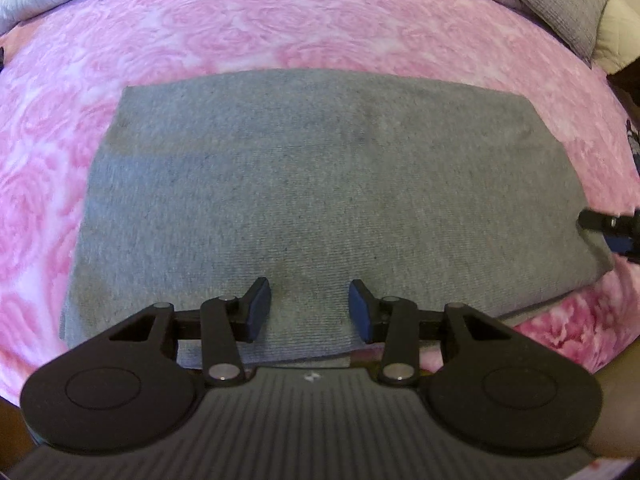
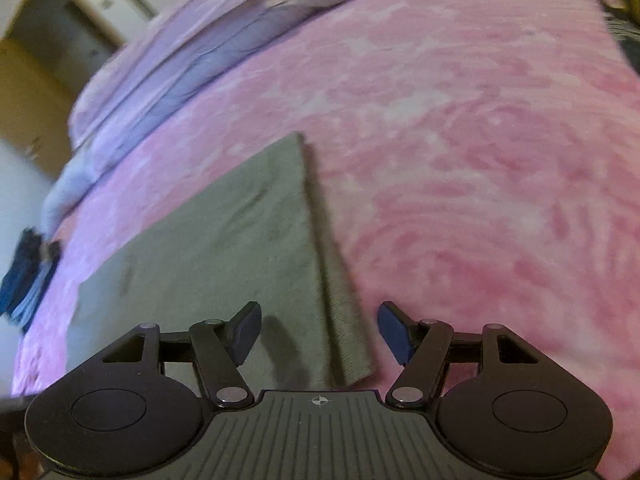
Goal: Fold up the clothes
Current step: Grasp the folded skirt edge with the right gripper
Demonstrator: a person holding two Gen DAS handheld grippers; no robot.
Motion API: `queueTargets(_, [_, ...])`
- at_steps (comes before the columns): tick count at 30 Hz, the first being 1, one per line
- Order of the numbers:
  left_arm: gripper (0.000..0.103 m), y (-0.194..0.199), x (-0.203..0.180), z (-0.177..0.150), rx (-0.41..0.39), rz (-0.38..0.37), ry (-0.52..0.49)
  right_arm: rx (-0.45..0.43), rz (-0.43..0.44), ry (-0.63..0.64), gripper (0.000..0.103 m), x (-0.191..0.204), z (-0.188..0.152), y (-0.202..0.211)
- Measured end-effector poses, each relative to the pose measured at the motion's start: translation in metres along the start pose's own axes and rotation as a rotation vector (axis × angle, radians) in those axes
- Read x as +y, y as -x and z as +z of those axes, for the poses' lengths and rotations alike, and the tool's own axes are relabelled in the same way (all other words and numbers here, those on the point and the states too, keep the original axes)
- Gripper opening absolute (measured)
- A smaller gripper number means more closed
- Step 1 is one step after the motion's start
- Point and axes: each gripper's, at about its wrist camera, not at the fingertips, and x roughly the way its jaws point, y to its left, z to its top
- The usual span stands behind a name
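So the grey garment [image 1: 320, 200] is lying flat, already folded into a rectangle, on the pink rose-print blanket [image 1: 280, 28]. The left gripper [image 1: 310, 308] hangs over its near edge, jaws apart, nothing pinched. The right gripper [image 2: 320, 330] (blurry view) is spread wide over the right-hand edge, also empty.

One folded grey garment [image 1: 320, 200], one pink rose-patterned blanket [image 1: 280, 20], two grippers, left gripper [image 1: 310, 310], right gripper [image 2: 320, 334], one grey pillow [image 1: 560, 12] at two o'clock, one dark clothes pile [image 2: 28, 276] at nine o'clock
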Motion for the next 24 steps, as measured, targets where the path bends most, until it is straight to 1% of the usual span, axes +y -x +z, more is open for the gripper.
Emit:
queueTargets(2, [0.037, 0.001, 0.001, -0.003, -0.006, -0.007, 0.014, 0.019, 0.056, -0.029, 0.06, -0.007, -0.002, 0.004])
queueTargets(4, [0.038, 0.001, 0.0, -0.005, -0.009, -0.009, 0.01, 0.037, 0.107, -0.073, 0.054, -0.015, -0.007, 0.006])
queueTargets(8, [0.039, 0.0, 0.004, -0.004, -0.011, -0.024, 0.014, 0.009, 0.146, -0.169, 0.05, -0.026, -0.007, 0.001])
queueTargets(9, [0.039, 0.0, 0.005, -0.004, -0.012, -0.028, 0.017, 0.001, 0.157, -0.189, 0.047, -0.027, -0.005, -0.001])
queueTargets(11, [0.039, 0.001, 0.006, -0.004, -0.016, -0.039, 0.027, -0.005, 0.174, -0.21, 0.038, -0.029, -0.002, -0.006])
queueTargets(13, [0.04, 0.001, 0.008, -0.005, -0.021, -0.05, 0.033, -0.001, 0.179, -0.223, 0.025, -0.03, 0.001, -0.012])
queueTargets(14, [0.04, 0.001, 0.009, -0.005, -0.023, -0.056, 0.035, 0.001, 0.174, -0.228, 0.023, -0.029, 0.001, -0.013])
queueTargets(16, [0.042, 0.001, 0.011, -0.004, -0.022, -0.069, 0.034, 0.008, 0.16, -0.241, 0.013, -0.026, 0.002, -0.013])
queueTargets(17, [0.042, 0.001, 0.012, -0.003, -0.021, -0.077, 0.034, 0.011, 0.142, -0.249, 0.013, -0.024, 0.002, -0.012])
queueTargets(18, [0.039, 0.002, 0.014, -0.002, -0.021, -0.08, 0.039, 0.017, 0.11, -0.242, 0.012, -0.018, 0.004, -0.012])
queueTargets(19, [0.029, 0.004, 0.017, -0.001, -0.025, -0.08, 0.05, 0.028, 0.061, -0.216, 0.011, -0.008, 0.007, -0.012])
queueTargets(20, [0.024, 0.009, 0.022, 0.001, -0.047, -0.084, 0.071, 0.04, 0.015, -0.189, 0.011, 0.001, 0.009, -0.012])
queueTargets(22, [0.023, 0.016, 0.036, 0.005, -0.094, -0.076, 0.111, 0.074, -0.099, -0.131, 0.01, 0.023, 0.015, -0.015])
queueTargets(23, [0.023, 0.014, 0.044, 0.006, -0.089, -0.059, 0.116, 0.092, -0.159, -0.104, 0.01, 0.035, 0.018, -0.017])
queueTargets(24, [0.021, 0.008, 0.052, 0.006, -0.056, -0.048, 0.116, 0.11, -0.229, -0.058, 0.01, 0.05, 0.021, -0.02])
